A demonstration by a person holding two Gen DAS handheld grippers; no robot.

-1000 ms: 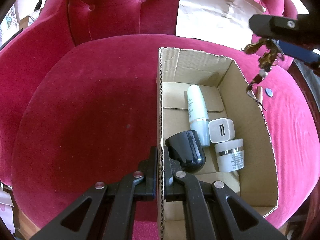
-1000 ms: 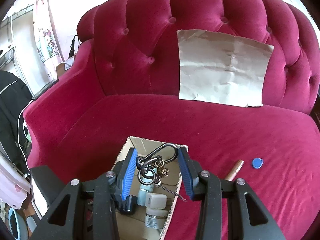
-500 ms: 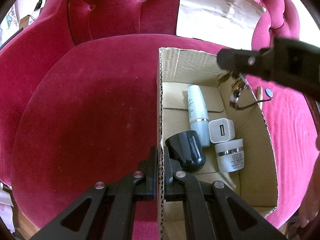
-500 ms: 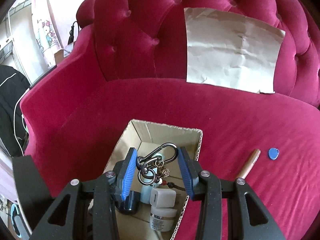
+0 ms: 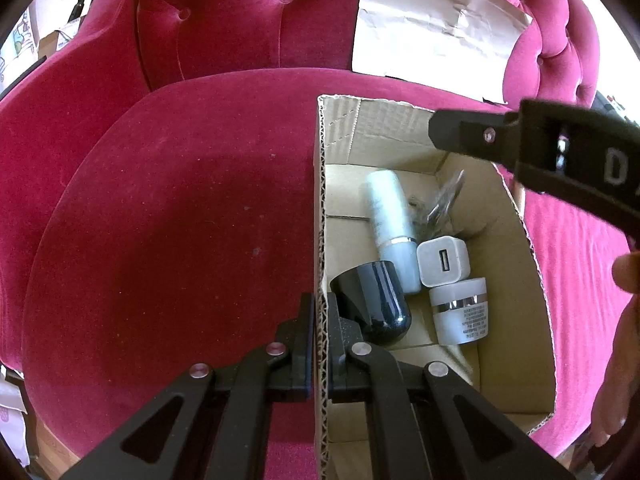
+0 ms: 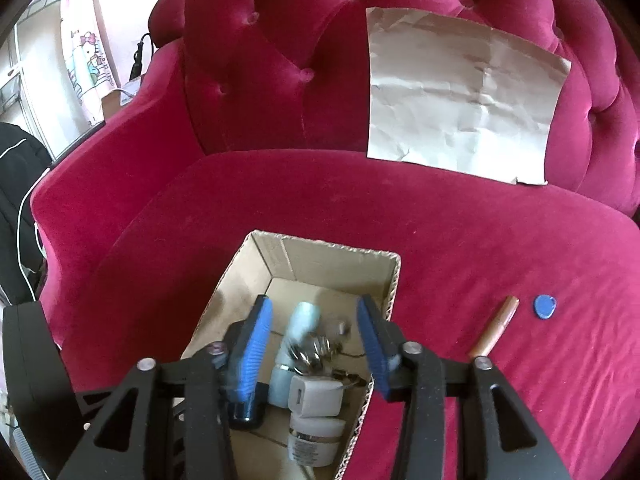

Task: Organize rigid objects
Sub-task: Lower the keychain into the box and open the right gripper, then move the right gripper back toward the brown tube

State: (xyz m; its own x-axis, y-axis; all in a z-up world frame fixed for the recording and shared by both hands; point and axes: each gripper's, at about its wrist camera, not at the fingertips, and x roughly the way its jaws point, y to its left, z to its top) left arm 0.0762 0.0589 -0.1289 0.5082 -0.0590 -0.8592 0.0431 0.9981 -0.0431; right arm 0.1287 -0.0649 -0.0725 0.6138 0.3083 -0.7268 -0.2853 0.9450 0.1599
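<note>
A cardboard box [image 5: 516,264] stands on a red velvet sofa. My left gripper [image 5: 320,344] is shut on the box's left wall. Inside lie a pale tube [image 5: 390,220], a white USB charger [image 5: 442,262], a white jar [image 5: 462,312], a black cap-like object [image 5: 372,304] and a blurred keyring with carabiner [image 5: 440,204]. My right gripper [image 6: 316,344] is open and empty above the box [image 6: 320,256]; the keyring [image 6: 316,350] shows blurred below it, beside the tube [image 6: 300,328] and charger [image 6: 314,394].
On the sofa seat right of the box lie a bronze tube [image 6: 494,332] and a blue tag [image 6: 545,306]. A crumpled paper sheet [image 6: 460,92] leans on the sofa back. A hand [image 5: 624,360] shows at the right edge.
My right gripper has moved over the box and opened. The keyring has left it and dropped into the box. My left gripper has stayed shut on the box wall.
</note>
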